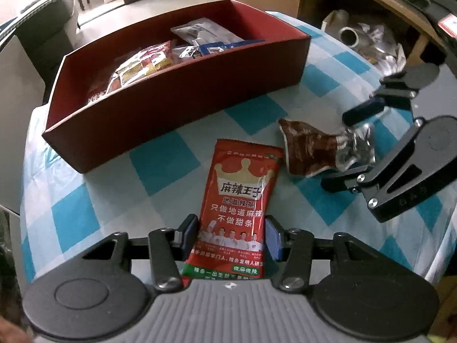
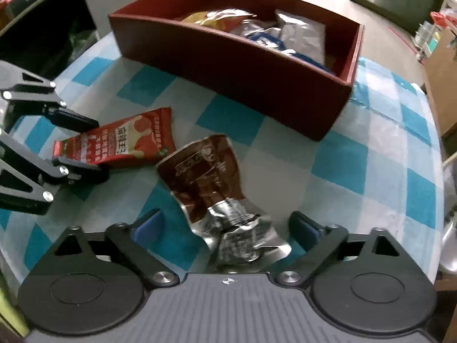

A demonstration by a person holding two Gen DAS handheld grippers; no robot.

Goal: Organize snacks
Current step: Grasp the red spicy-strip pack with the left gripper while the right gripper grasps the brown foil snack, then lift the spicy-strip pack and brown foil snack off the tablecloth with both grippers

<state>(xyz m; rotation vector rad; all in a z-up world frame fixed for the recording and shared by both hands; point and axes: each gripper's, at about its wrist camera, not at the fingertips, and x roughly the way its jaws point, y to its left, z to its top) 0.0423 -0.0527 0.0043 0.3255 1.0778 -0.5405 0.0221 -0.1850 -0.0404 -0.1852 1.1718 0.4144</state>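
Note:
A red spicy-strip packet point(image 1: 242, 197) lies flat on the checked tablecloth. My left gripper point(image 1: 232, 235) has a pad on each side of the packet's near end, closed to its width. A crumpled brown and silver packet point(image 2: 211, 177) lies to its right. My right gripper point(image 2: 228, 225) is open, with its fingers wide on both sides of the packet's silver end. The right gripper also shows in the left wrist view point(image 1: 347, 148), and the left gripper in the right wrist view point(image 2: 85, 145). A dark red box point(image 1: 177, 97) behind them holds several snack packets.
The blue and white checked cloth point(image 2: 357, 148) covers a round table. A shelf with silver wrapped things point(image 1: 368, 40) stands beyond the table's right edge. A sofa point(image 1: 42, 25) and floor lie past the box.

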